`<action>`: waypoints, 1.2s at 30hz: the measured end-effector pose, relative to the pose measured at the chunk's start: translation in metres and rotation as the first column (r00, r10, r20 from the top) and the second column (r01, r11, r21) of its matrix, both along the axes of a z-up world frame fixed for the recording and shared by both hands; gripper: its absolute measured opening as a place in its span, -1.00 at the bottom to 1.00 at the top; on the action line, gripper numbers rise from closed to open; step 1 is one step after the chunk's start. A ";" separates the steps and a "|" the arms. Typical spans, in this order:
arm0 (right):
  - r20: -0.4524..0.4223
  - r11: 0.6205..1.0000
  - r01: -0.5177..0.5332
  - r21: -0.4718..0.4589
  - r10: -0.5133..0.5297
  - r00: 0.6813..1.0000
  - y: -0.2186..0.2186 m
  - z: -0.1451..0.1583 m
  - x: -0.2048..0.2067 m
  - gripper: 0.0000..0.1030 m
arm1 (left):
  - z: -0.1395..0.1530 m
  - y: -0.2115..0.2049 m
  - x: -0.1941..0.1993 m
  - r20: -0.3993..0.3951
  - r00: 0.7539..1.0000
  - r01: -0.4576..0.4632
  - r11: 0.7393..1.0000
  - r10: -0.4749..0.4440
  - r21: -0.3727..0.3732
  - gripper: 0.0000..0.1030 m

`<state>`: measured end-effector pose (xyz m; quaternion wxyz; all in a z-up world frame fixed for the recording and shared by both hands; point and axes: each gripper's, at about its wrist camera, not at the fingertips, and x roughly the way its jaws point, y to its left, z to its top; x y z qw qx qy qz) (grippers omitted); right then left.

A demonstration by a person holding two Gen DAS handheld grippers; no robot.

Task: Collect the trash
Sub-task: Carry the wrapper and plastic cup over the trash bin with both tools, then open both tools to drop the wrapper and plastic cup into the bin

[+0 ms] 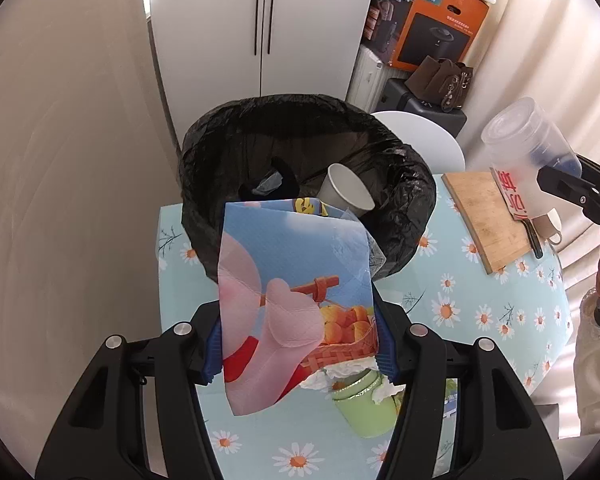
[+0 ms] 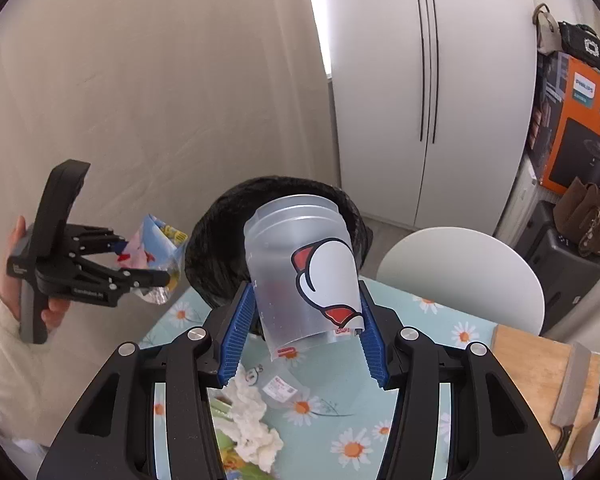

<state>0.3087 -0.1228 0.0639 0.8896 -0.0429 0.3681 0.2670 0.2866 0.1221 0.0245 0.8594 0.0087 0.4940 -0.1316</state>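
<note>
My left gripper (image 1: 300,344) is shut on a colourful snack wrapper (image 1: 296,292) with a pink cartoon print, held just in front of the black-lined trash bin (image 1: 404,216) on the table. A white paper cup (image 1: 348,192) lies inside the bin. My right gripper (image 2: 306,332) is shut on a clear plastic cup (image 2: 304,268) with a red, white and black print, held upside down near the bin (image 2: 216,248). The left gripper with the wrapper (image 2: 156,248) shows at the left of the right wrist view. The right gripper's cup also shows in the left wrist view (image 1: 528,152).
The table has a floral cloth (image 1: 480,304). On it are a green jar (image 1: 364,408) with crumpled tissue (image 2: 252,428), a clear lid (image 2: 280,392), a wooden cutting board (image 1: 488,216) with a cleaver (image 2: 572,384), and a white cup. A white chair (image 2: 468,276), cabinet and boxes stand behind.
</note>
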 end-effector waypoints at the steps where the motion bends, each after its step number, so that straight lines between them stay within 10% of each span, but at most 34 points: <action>1: 0.000 0.999 -0.009 0.035 0.009 1.000 0.001 0.001 0.003 -0.09 | 0.002 -0.001 0.004 0.007 1.000 0.012 1.000 -0.012 -0.012 0.15; 16: -0.039 0.934 -0.034 0.356 0.052 0.998 0.015 -0.033 0.071 -0.09 | 0.001 0.021 0.064 0.142 0.978 0.191 0.931 -0.153 -0.312 0.16; 20: -0.035 0.917 -0.032 0.398 0.050 0.998 0.021 -0.045 0.085 -0.03 | -0.009 0.021 0.076 0.171 0.969 0.226 0.916 -0.178 -0.332 0.22; 23: -0.023 0.921 -0.020 0.389 0.031 0.999 0.027 -0.050 0.088 0.44 | -0.017 0.022 0.080 0.176 0.976 0.182 0.928 -0.129 -0.326 0.79; 36: -0.044 0.932 0.070 0.355 -0.058 0.997 0.000 -0.060 0.075 0.67 | -0.025 0.028 0.049 0.186 0.976 0.164 0.944 -0.114 -0.286 0.88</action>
